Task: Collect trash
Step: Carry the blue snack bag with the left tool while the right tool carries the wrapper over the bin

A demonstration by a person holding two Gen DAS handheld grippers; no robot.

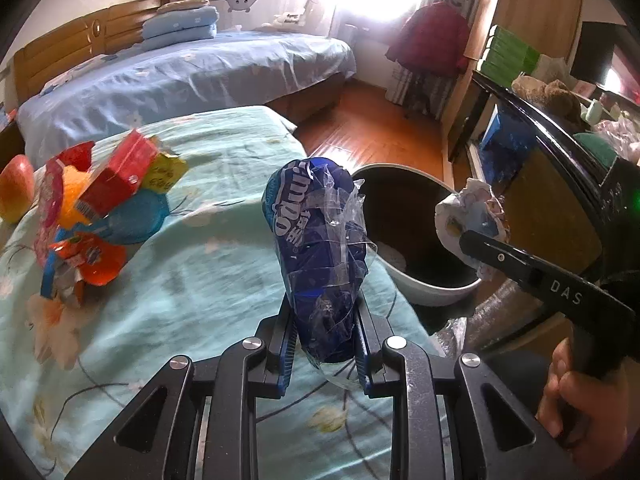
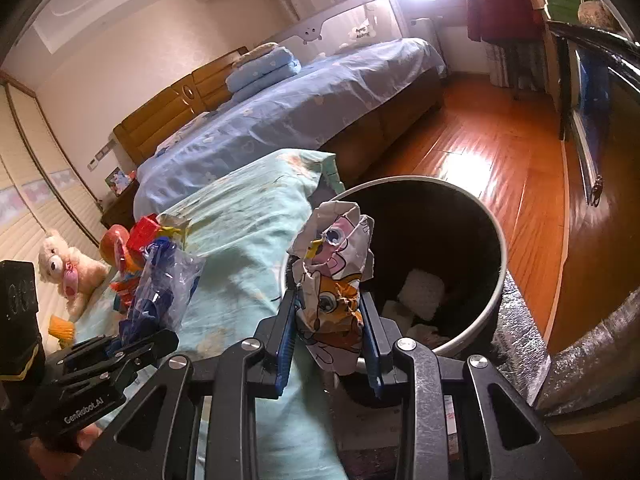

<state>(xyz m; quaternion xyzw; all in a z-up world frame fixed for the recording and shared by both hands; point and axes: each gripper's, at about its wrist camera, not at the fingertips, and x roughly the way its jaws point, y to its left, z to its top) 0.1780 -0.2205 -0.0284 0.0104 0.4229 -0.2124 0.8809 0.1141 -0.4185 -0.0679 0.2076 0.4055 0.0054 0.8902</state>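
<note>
Left wrist view: we see the left gripper (image 1: 324, 336) clamped on a blue snack wrapper (image 1: 316, 248) that stands up between the pads, held over the teal bedspread (image 1: 208, 264) just short of the trash bin (image 1: 416, 236). To the bin's right, the right gripper (image 1: 476, 248) pinches a crumpled cartoon paper (image 1: 468, 216) beside the rim, not yet clearly over the opening; a hand (image 1: 580, 408) holds its handle. Well away from the bin, a trash pile (image 1: 96, 216) waits on the bedspread, with one orange-red fruit (image 1: 16, 192) beyond it. Right wrist view: we see the right gripper (image 2: 330, 320) shut on the cartoon paper (image 2: 332, 280), which overlaps the bin's near rim; the bin (image 2: 496, 264) already holds white pieces on its floor. The left gripper (image 2: 136, 340) sits further from the bin with the blue wrapper (image 2: 164, 280) in its jaws. One plush toy (image 2: 72, 268) lies far from the bin. Risks, in our judgement: a release now could drop the paper on the rim or outside, and the wrapper onto the bedspread; the light, slick film could also cling to a pad or drift. Count: two grippers, two held items, one bin, one pile; pieces within it cannot be counted.
</note>
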